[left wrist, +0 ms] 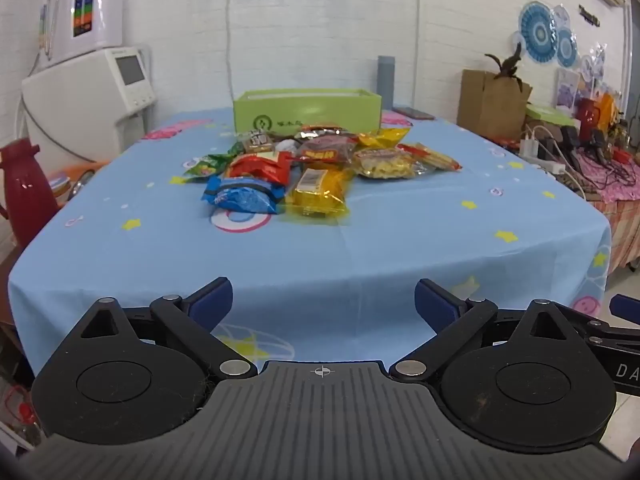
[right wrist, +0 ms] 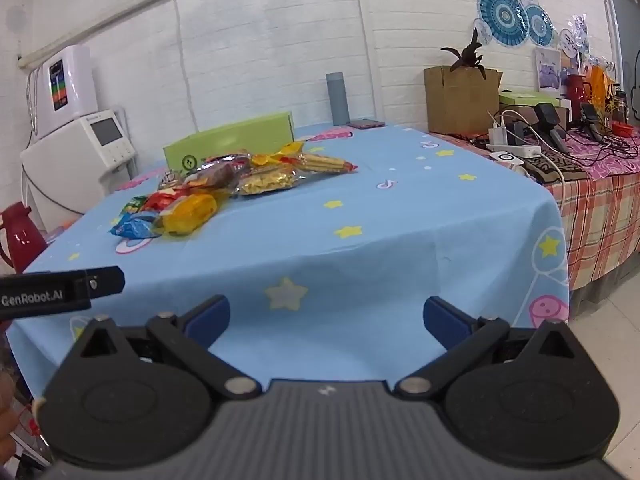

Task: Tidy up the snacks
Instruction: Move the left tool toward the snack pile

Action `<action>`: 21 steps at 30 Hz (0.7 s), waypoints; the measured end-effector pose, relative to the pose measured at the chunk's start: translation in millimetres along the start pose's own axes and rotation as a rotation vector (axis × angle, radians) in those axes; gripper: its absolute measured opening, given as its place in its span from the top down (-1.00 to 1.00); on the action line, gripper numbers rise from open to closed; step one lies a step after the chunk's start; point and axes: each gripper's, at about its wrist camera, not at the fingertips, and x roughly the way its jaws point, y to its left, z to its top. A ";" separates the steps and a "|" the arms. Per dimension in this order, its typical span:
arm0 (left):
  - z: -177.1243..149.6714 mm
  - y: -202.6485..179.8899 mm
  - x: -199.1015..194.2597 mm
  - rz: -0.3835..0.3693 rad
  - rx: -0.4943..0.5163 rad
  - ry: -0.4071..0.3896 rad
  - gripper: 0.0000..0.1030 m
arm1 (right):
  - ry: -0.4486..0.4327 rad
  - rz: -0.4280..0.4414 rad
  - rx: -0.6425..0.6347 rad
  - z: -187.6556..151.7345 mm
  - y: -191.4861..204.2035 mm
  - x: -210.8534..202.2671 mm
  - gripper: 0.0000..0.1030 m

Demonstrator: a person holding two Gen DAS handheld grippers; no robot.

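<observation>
Many snack packets (left wrist: 316, 160) lie heaped mid-surface, just before the green box (left wrist: 307, 110) we judge to be their destination. We hold both tools back at the near edge of the blue-clothed surface (left wrist: 400, 240), left tool (left wrist: 323, 304) and right tool (right wrist: 326, 318) spread wide and empty, presumably ready to reach in.
</observation>
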 end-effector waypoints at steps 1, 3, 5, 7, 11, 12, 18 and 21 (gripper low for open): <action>-0.3 0.2 -0.3 0.000 0.000 0.000 -0.76 | 0.001 0.002 0.002 0.5 -0.8 0.7 -0.99; -0.9 0.8 -1.2 -0.003 0.003 -0.003 -0.77 | 0.000 0.001 0.004 2.2 -3.1 1.9 -0.99; -4.3 7.6 5.1 -0.003 0.005 0.001 -0.78 | -0.012 -0.005 -0.013 -1.7 1.3 -0.5 -0.99; -5.6 11.5 6.4 -0.007 0.007 0.001 -0.79 | -0.003 -0.005 -0.018 -1.5 1.6 2.7 -0.99; -3.4 2.8 4.8 -0.002 0.020 0.006 -0.79 | 0.001 -0.002 -0.024 -5.3 3.8 2.8 -0.99; -3.8 2.9 5.0 -0.002 0.022 0.007 -0.80 | 0.001 -0.001 -0.025 -6.7 4.6 2.4 -0.99; -10.1 -4.5 5.0 -0.002 0.035 0.016 -0.82 | 0.018 -0.002 -0.037 -2.5 5.6 5.6 -0.99; -10.8 -3.4 6.9 -0.003 0.031 0.020 -0.83 | 0.020 0.000 -0.041 -3.1 7.1 5.8 -0.99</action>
